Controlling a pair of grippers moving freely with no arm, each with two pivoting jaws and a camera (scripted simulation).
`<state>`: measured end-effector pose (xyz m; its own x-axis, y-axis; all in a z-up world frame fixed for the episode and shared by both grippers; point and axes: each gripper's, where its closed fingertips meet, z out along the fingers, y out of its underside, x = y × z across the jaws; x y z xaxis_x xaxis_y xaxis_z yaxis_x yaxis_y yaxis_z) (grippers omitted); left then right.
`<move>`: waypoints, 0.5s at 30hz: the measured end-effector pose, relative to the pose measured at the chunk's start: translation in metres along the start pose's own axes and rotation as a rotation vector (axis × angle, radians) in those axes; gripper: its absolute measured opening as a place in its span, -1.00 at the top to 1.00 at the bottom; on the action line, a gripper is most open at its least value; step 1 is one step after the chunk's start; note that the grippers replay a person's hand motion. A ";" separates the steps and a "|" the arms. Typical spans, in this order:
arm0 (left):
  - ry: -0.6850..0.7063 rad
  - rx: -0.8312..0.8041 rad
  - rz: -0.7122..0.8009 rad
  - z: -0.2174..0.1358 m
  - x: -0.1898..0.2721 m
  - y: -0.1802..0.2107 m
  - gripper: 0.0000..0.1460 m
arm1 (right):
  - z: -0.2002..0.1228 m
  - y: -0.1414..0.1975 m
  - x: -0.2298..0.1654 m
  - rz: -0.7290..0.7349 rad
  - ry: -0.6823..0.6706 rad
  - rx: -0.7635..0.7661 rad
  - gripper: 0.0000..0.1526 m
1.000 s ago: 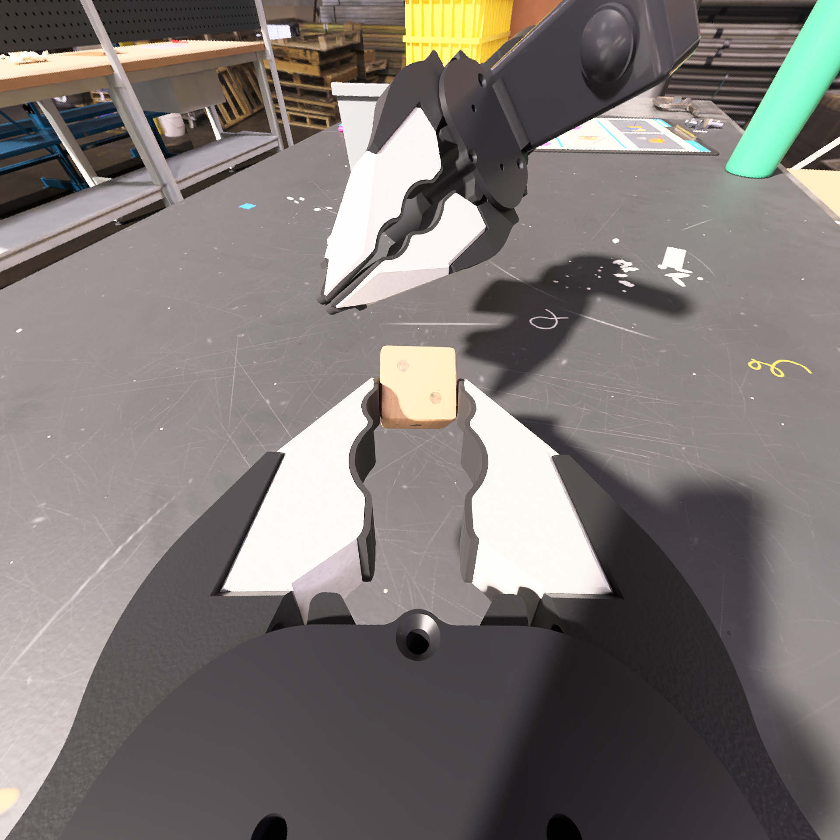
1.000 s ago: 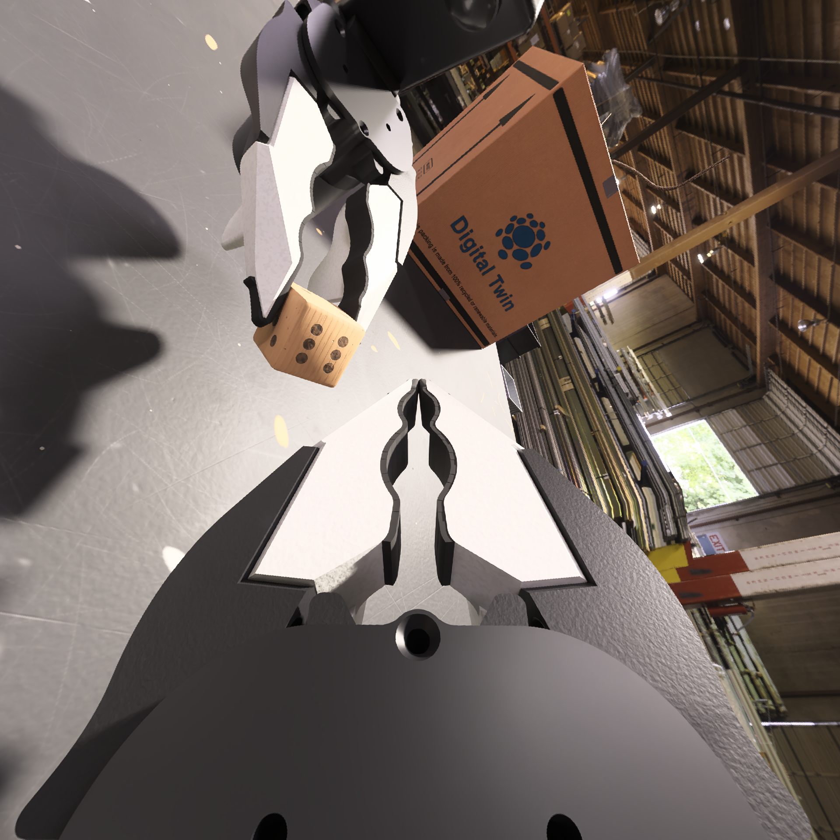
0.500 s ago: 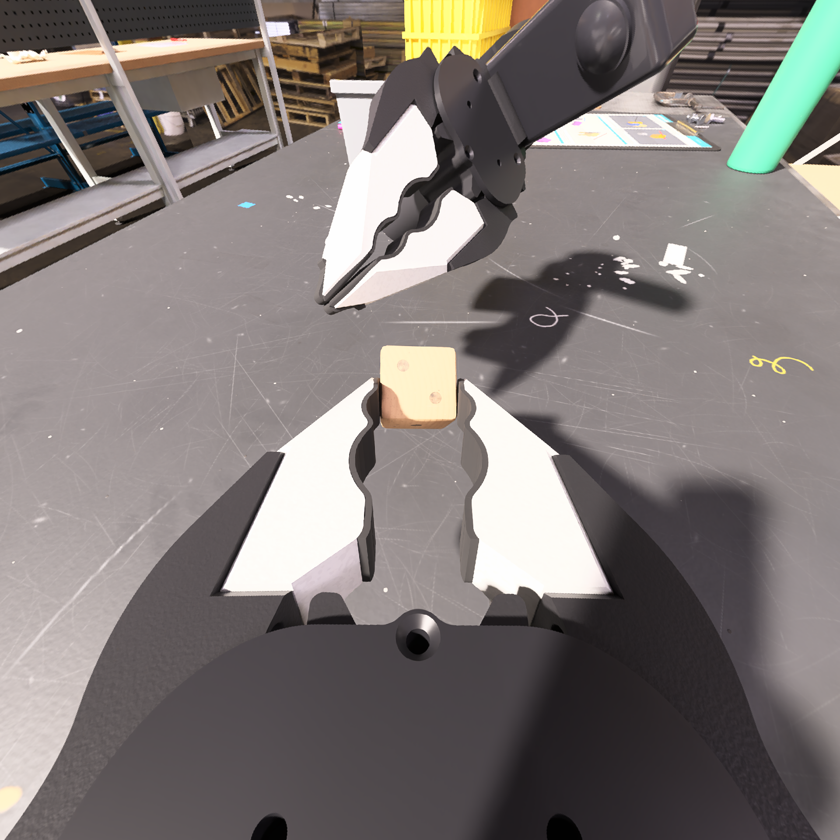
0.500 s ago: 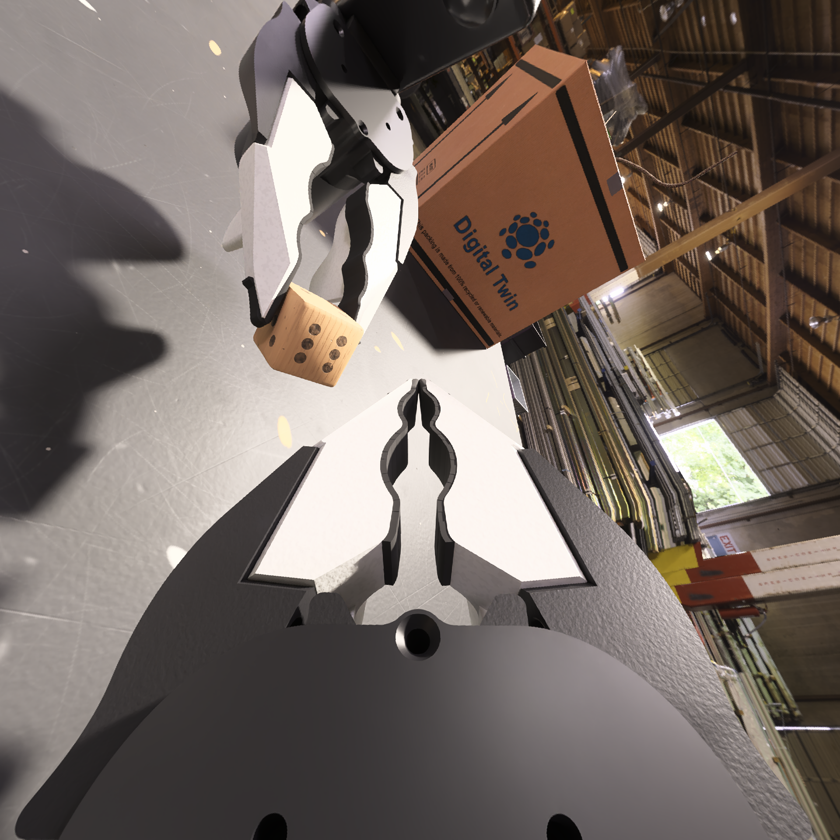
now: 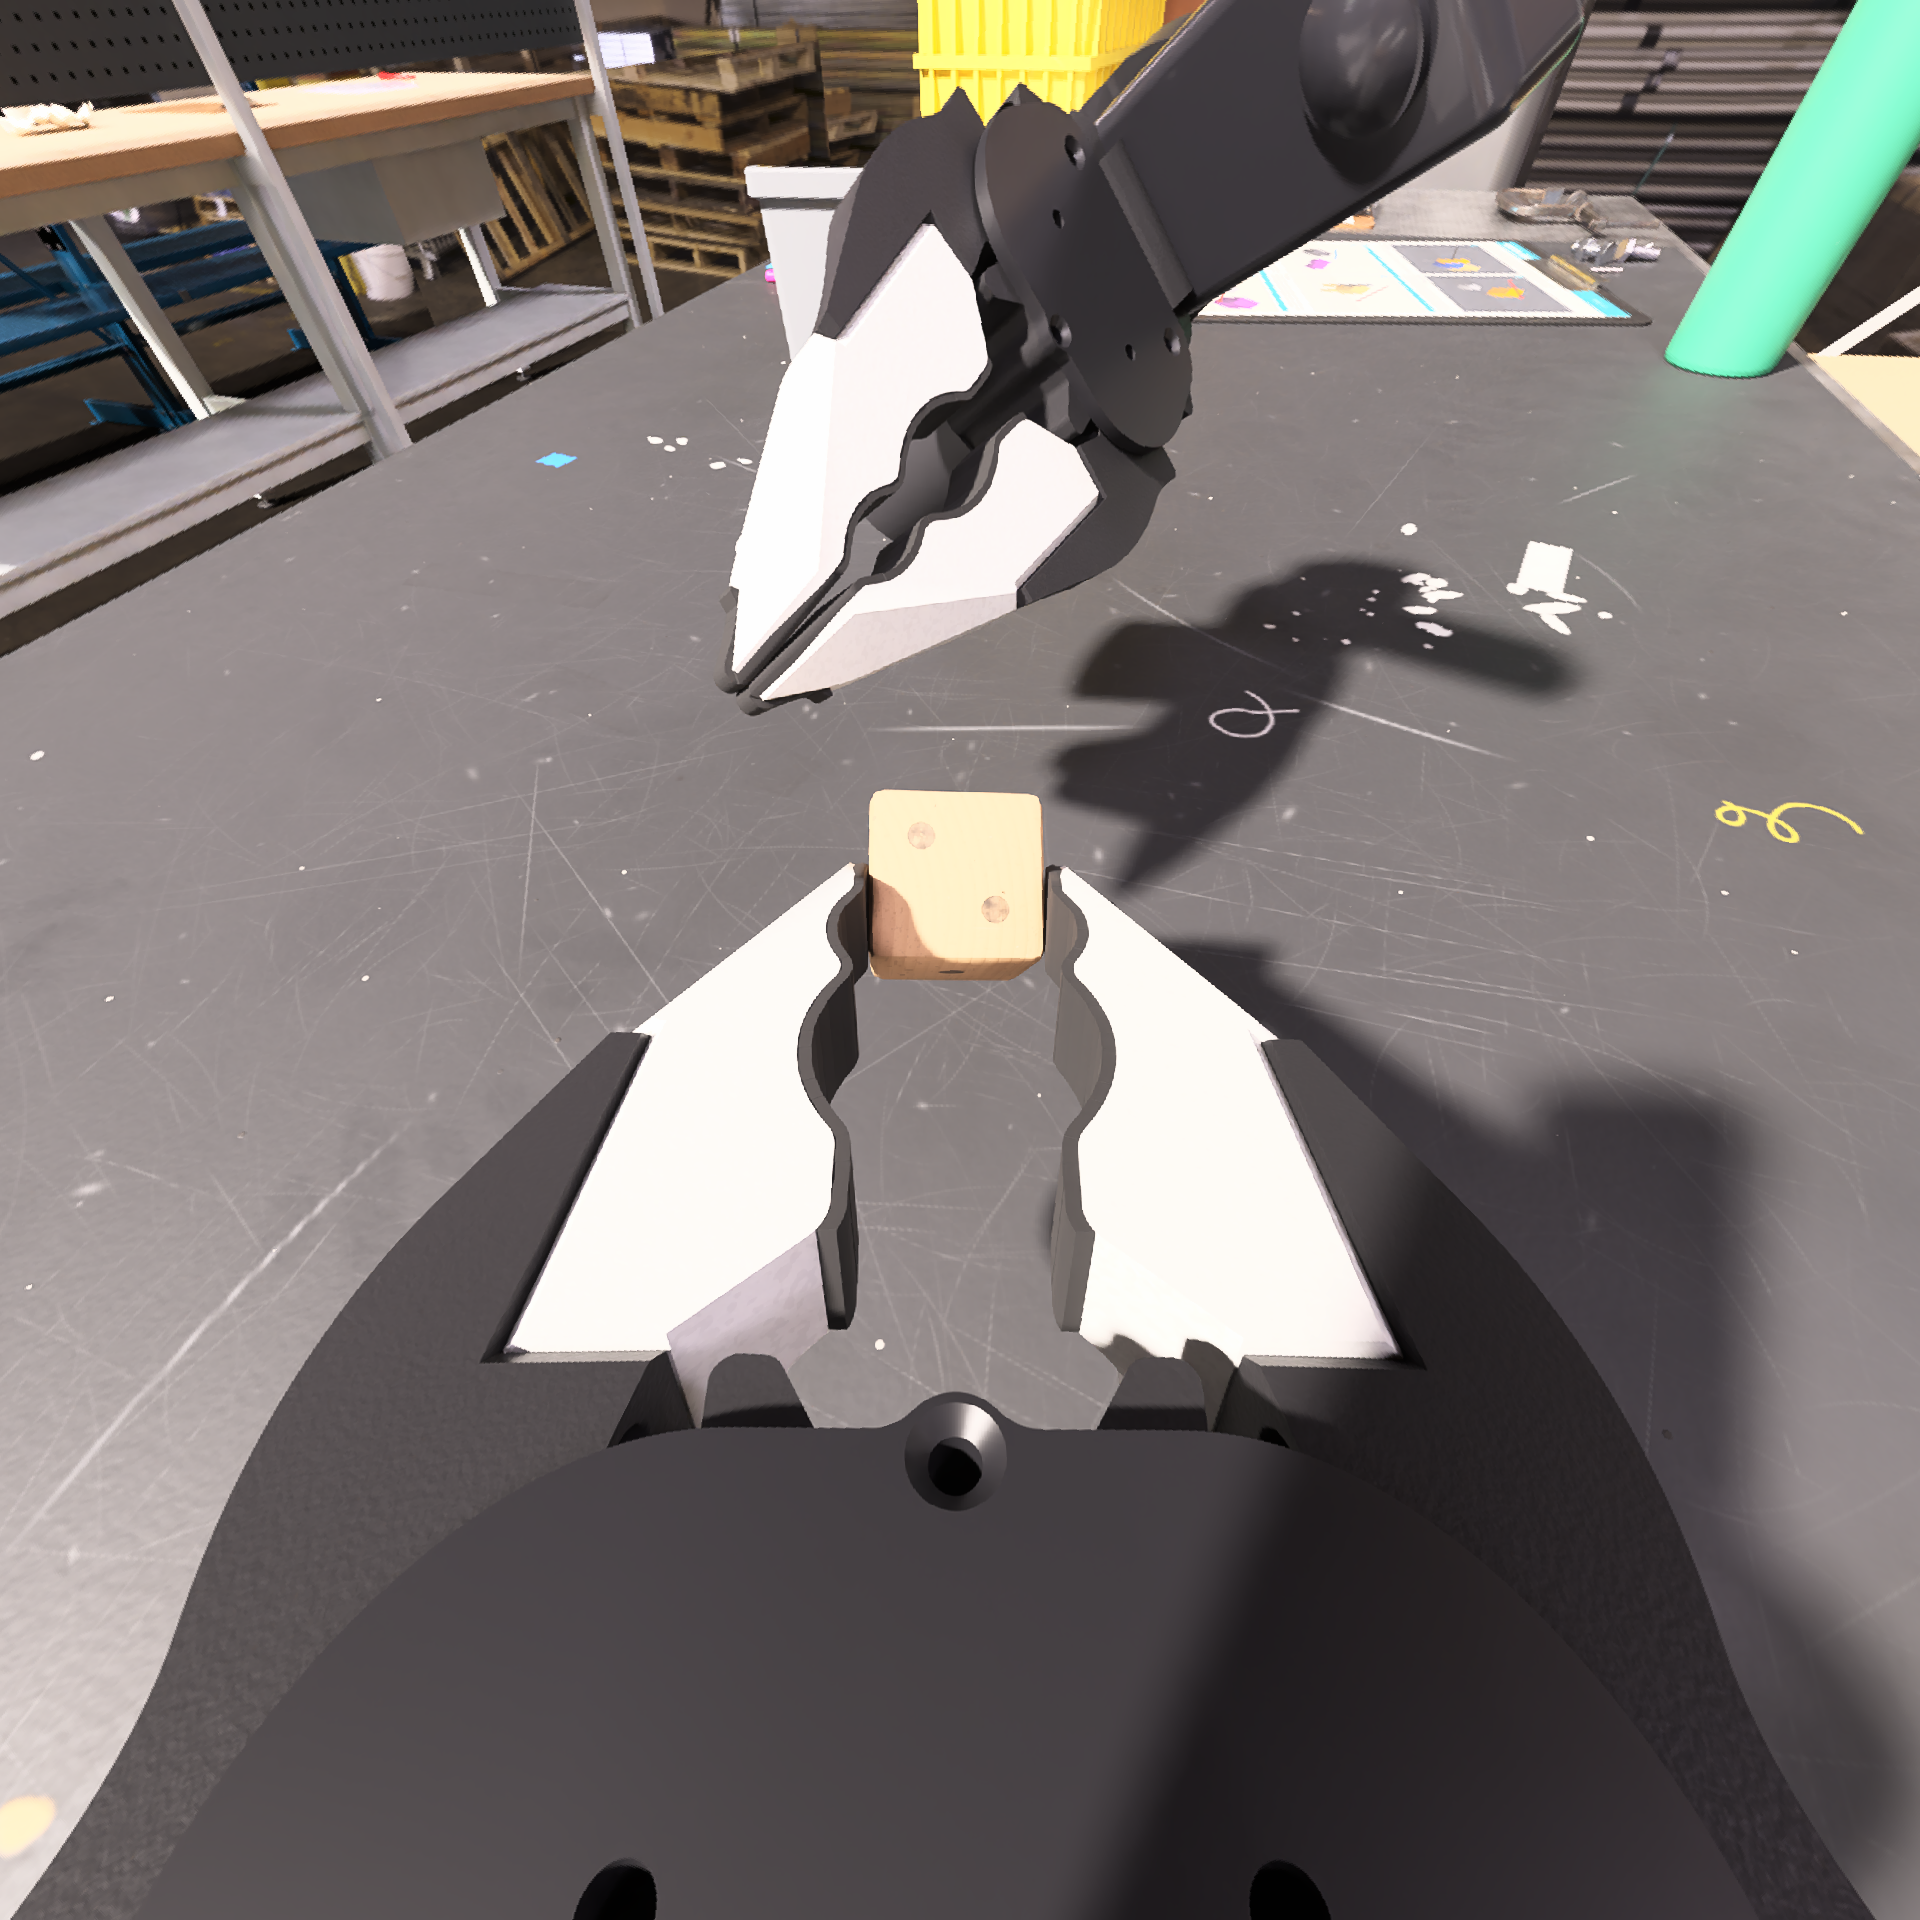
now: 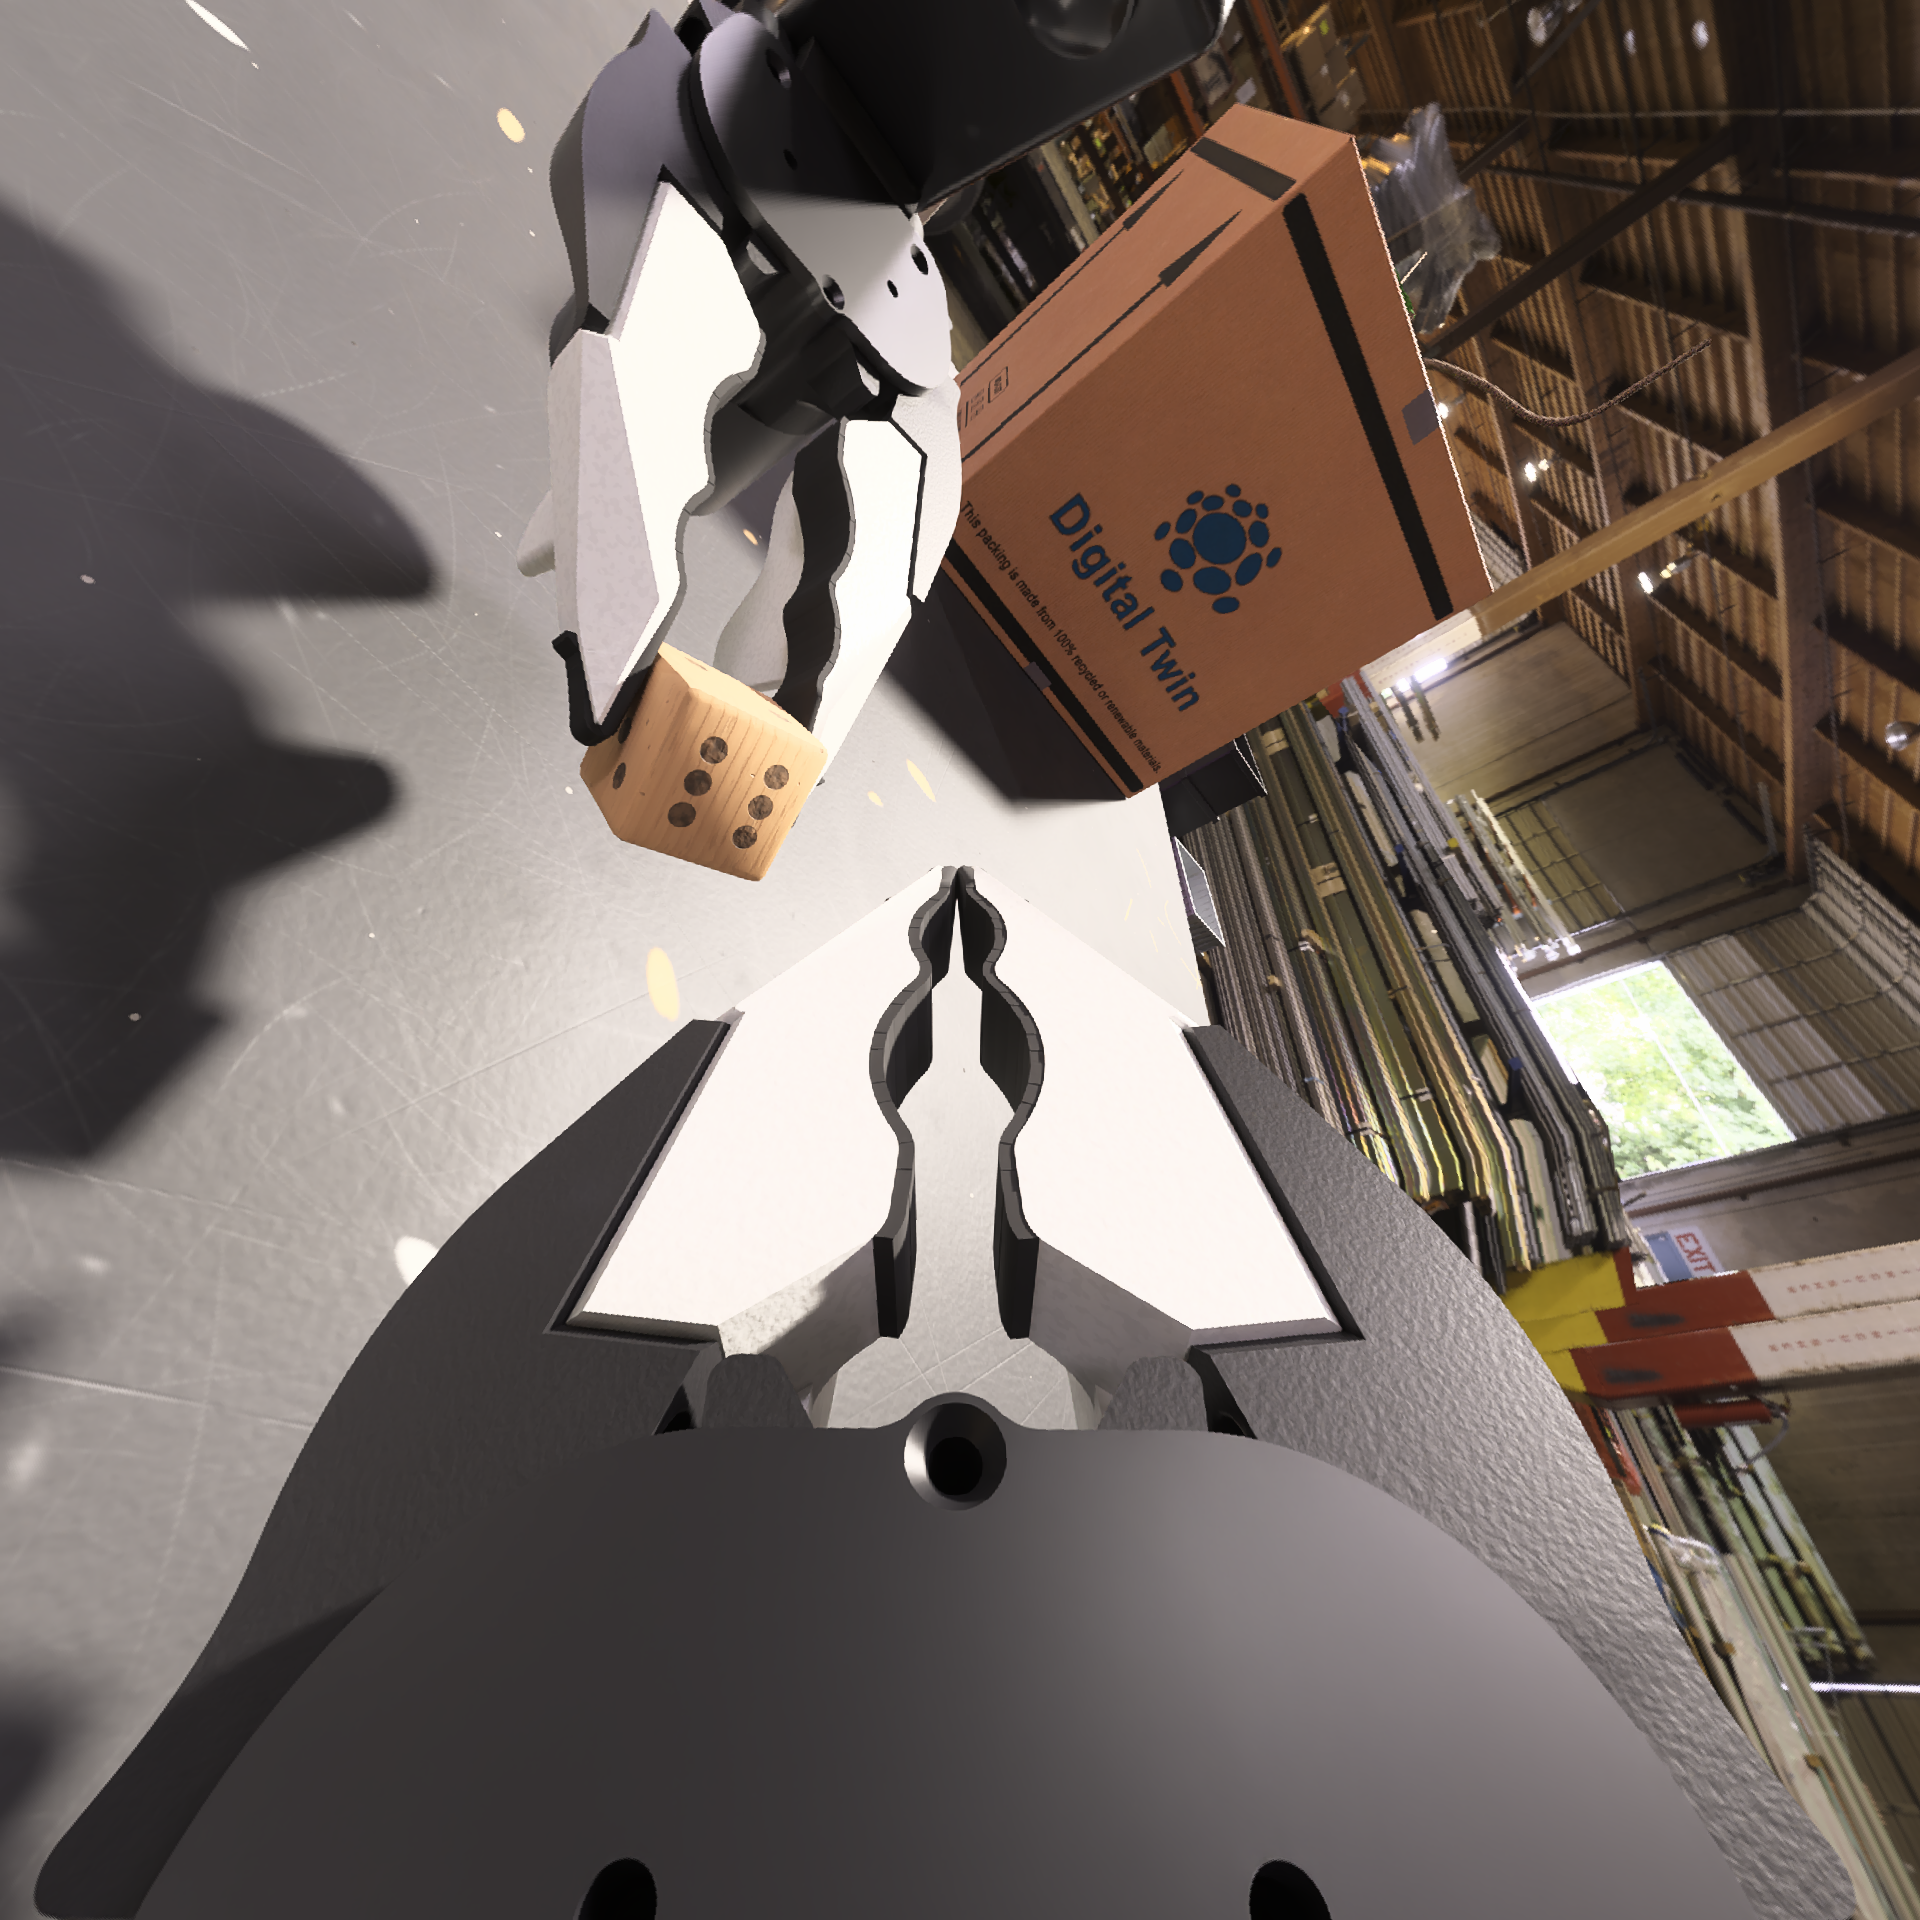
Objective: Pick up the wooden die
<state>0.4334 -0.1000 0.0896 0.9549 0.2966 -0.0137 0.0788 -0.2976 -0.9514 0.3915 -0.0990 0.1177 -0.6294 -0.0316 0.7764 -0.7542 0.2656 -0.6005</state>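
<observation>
The wooden die (image 5: 954, 883), a cube with no long axis, sits at the centre of the left wrist view, its two-pip face turned up toward the camera and its edges square to the fingers. In the right wrist view its six-pip face shows, tilted toward the lower right. The left gripper (image 5: 956, 904) pinches it at the fingertips (image 5: 1070, 914), jaws spread just to the die's width, both pads touching its sides, above the scratched grey table (image 5: 416, 935). The right gripper (image 6: 958, 883) has its tips pressed together, holding nothing, just below the die in its own view. A brown cardboard box (image 6: 1247, 436) stands at upper right there.
</observation>
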 end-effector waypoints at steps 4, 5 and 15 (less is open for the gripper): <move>0.003 -0.003 0.000 0.000 0.001 0.000 0.54 | 0.000 -0.001 -0.001 0.005 -0.005 0.002 1.00; 0.005 -0.004 0.001 0.000 0.001 0.001 0.54 | 0.000 -0.001 -0.002 0.007 -0.008 0.003 1.00; 0.013 -0.023 0.009 0.002 0.003 0.003 0.54 | 0.000 0.000 -0.006 0.046 -0.044 0.011 1.00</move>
<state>0.4357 -0.0980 0.0858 0.9591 0.2823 -0.0185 0.0764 -0.3214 -0.9439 0.3960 -0.0986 0.1131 -0.6708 -0.0621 0.7390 -0.7263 0.2568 -0.6376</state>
